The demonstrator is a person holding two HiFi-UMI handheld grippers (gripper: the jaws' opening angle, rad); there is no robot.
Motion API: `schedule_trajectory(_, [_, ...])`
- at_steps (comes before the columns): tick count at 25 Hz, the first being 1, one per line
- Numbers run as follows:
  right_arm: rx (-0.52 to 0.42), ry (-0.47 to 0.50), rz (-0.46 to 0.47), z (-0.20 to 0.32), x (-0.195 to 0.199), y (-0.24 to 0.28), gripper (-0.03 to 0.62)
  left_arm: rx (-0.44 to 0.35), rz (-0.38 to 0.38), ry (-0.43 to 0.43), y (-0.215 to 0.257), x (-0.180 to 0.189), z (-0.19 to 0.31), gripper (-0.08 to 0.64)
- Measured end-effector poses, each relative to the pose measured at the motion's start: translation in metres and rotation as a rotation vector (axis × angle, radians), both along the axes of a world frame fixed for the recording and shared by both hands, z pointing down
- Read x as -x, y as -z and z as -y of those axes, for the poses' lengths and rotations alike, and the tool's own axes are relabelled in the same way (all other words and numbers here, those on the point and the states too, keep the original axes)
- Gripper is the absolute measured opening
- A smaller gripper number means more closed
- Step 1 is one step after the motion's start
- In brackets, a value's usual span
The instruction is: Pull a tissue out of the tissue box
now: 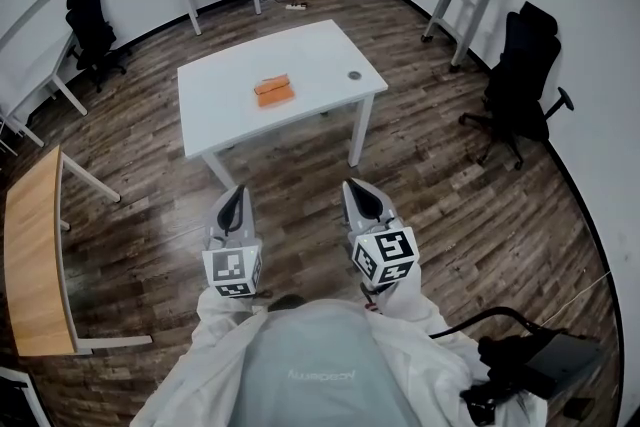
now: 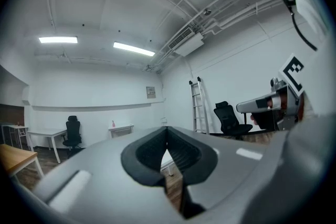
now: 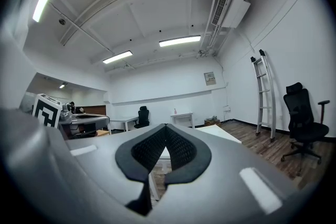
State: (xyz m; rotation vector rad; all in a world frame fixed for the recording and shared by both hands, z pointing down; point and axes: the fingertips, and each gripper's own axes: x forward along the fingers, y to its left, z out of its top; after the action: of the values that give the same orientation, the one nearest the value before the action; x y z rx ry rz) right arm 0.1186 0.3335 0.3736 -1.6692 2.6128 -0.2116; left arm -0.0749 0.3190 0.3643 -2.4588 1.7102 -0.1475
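- L gripper (image 1: 233,203) was shut, jaws tip to tip w/ nothing between them; held level, short of the white table (image 1: 220,115) on its near side, not over the top
- R gripper (image 1: 362,195) same: jaws closed on nothing; also short of the table's near edge, beside the L one
- Tissue box (image 1: 273,91), orange & flat, lay near the middle of the table top, well apart from both grippers; a small round obj (image 1: 354,74) sat toward the table's right edge, away from the box
- Whether a tissue poked out of the box: too small to tell; a paler strip ran across its top, prob. the slot
- Handling, as a guess: a tissue is v. light, soft & tears easily; the box looked light too, so likely to lift or slide w/ the pull; best to pinch the tissue right at the slot w/ one gripper & pin the box at one end w/ the other; pull slow & straight up
- Task not begun; jaws would need opening before any grip
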Motion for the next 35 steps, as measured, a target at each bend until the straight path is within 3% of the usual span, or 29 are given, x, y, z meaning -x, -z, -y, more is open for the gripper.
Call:
schedule_trajectory(11, [0.019,0.012,0.005,0.017,-0.001,-0.009,0.002,0.019,0.000,0.014,-0.008,-0.001,0.016,0.000])
schedule_trajectory(35, [0.081,0.008,-0.012,0.135,0.034,-0.022,0.002,0.074,-0.016,-0.005,-0.025,0.029,0.139,0.000])
